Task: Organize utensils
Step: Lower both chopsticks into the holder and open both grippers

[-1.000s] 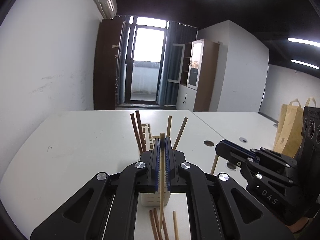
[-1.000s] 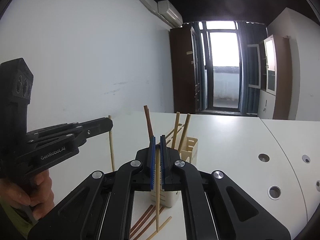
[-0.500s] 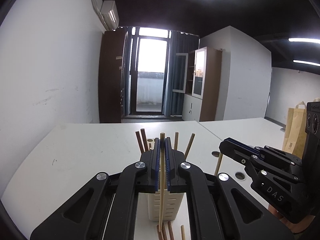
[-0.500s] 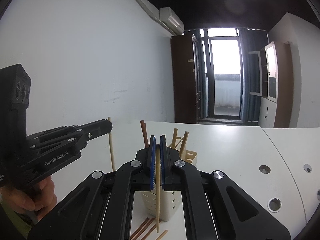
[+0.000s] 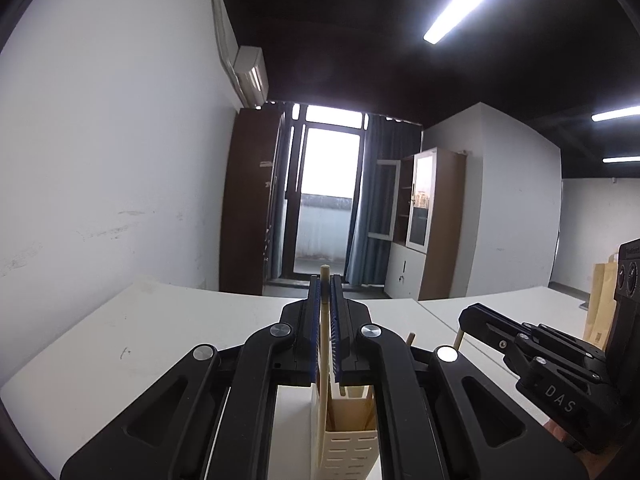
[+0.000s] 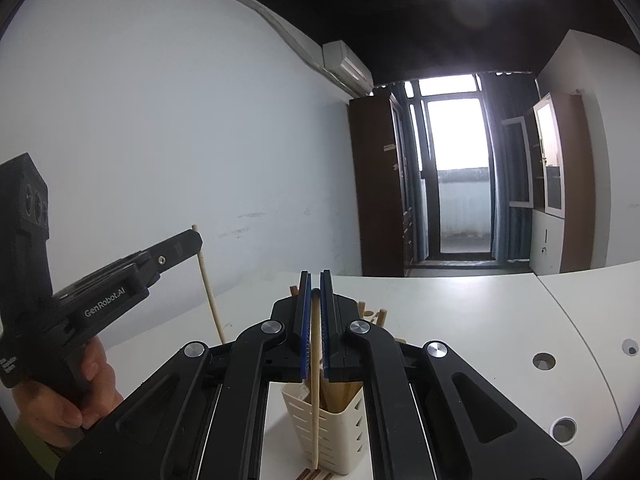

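The left gripper (image 5: 325, 320) and right gripper (image 6: 315, 316) each stood clamped on a pale chopstick (image 5: 322, 360), held upright for dropping into the cream slotted holder (image 6: 340, 436) well inside the table's (image 6: 460, 320) edges.

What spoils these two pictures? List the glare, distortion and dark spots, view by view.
Left wrist view: the balcony door is blown out white, the ceiling strip light flares, walls bow from the fisheye, corners go black; the left gripper and its chopstick stay sharp. Right wrist view: the same door glares, the ceiling is near black, the table edge curves.
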`<state>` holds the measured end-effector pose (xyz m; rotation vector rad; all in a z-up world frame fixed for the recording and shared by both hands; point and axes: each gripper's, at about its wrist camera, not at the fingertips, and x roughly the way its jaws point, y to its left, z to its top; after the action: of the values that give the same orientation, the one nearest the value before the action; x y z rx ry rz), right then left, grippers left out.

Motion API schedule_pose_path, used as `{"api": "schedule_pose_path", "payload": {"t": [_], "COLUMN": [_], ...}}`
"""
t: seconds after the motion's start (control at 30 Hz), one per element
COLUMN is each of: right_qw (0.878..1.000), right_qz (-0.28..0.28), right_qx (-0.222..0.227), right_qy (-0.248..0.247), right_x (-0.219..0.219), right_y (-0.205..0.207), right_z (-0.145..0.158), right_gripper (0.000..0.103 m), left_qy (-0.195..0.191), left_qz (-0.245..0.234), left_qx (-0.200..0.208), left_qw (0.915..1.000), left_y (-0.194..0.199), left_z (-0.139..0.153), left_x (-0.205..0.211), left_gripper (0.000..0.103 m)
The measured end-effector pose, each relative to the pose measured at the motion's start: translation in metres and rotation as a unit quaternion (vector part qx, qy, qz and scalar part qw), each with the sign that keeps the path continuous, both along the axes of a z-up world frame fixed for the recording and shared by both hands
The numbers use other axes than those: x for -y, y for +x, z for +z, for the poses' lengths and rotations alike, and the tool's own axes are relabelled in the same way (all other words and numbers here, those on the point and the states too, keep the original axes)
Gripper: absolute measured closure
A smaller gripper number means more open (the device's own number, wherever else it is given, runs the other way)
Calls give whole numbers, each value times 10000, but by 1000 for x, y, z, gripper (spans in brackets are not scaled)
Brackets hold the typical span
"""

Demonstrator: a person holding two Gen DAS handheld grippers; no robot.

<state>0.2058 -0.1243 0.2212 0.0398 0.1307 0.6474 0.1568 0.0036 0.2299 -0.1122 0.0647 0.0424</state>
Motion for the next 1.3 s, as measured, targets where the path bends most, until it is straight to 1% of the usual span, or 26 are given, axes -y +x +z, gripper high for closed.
{"api": "schedule_pose_path", "payload": {"t": [0.07,0.2,0.27,0.33,0.43,0.67,0.9,1.0,1.1,1.3], "right_qw": [9998,9978,9964,9953,9948,9937,9918,9928,9950,9982], "right_qz": [64,217,243,305,239,236,246,230,164,114], "right_qx": [129,439,611,699,795,883,1011,957,819,499], "right_qy": [122,451,531,598,589,645,738,678,550,307], "right_x": [3,12,15,17,17,16,16,13,7,2], "right_y": [-1,-8,-11,-13,-12,-4,3,11,18,28], "right_z": [3,9,13,15,18,22,24,21,12,0], "right_gripper": [98,98,98,98,98,98,98,98,98,98], "left_qy": [-13,8,-17,-80,-4,-40,-71,-23,-7,-37], "left_qz": [-7,52,22,-7,18,36,-36,-34,-27,-78], "left_qx": [120,533,658,707,769,882,913,896,766,294], "left_qw": [9999,9986,9978,9975,9970,9961,9958,9960,9971,9995], "left_y": [-1,-9,-10,-9,-8,-4,7,12,21,43], "left_z": [2,6,6,4,3,2,3,-5,-10,-18], "left_x": [1,1,2,2,5,5,8,7,6,1], "left_gripper": [99,99,99,99,99,99,99,99,99,99]}}
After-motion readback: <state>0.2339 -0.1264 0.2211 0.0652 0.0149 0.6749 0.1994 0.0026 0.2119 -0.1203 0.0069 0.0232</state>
